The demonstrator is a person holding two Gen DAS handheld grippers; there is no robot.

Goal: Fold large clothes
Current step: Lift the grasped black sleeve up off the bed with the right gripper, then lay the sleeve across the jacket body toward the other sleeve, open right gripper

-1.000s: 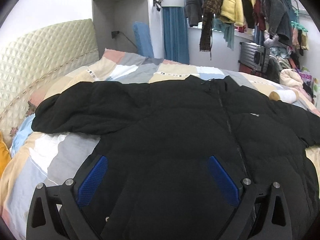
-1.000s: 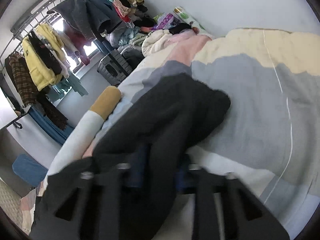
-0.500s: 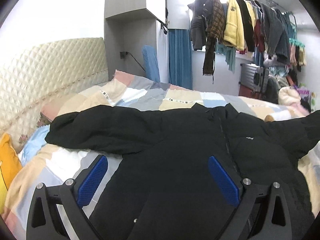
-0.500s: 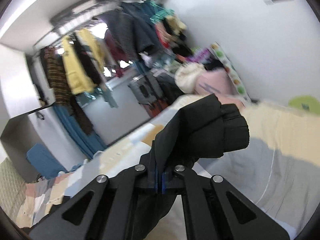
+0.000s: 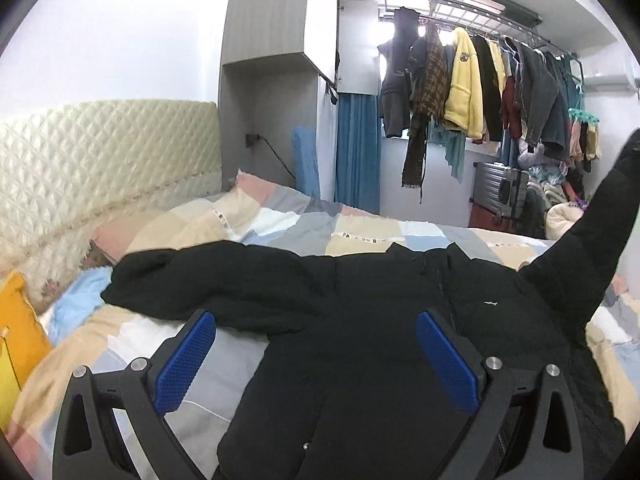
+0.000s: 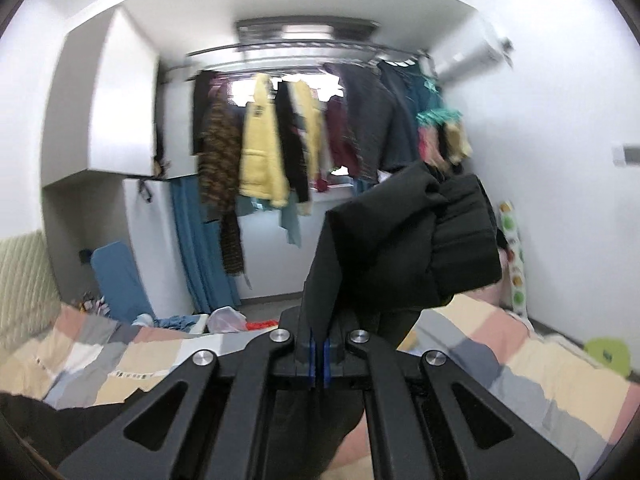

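Note:
A large black padded jacket (image 5: 380, 320) lies front up on the patchwork bed (image 5: 280, 224), its left sleeve (image 5: 208, 276) stretched out flat toward the headboard. My left gripper (image 5: 316, 344) is open and empty, hovering above the jacket's lower body. My right gripper (image 6: 318, 354) is shut on the jacket's right sleeve (image 6: 404, 244) near the cuff and holds it high in the air. That raised sleeve also shows in the left wrist view (image 5: 592, 232), rising at the right edge.
A quilted cream headboard (image 5: 100, 168) runs along the left. A rail of hanging clothes (image 5: 480, 92) and a suitcase (image 5: 500, 196) stand beyond the bed's far side. A yellow cushion (image 5: 16, 340) lies at the bed's left edge. A blue curtain (image 6: 200, 248) hangs by the grey cabinet.
My right gripper has lifted the right sleeve off the bed and swung it up high. My left gripper has risen and tilted back above the jacket, still open.

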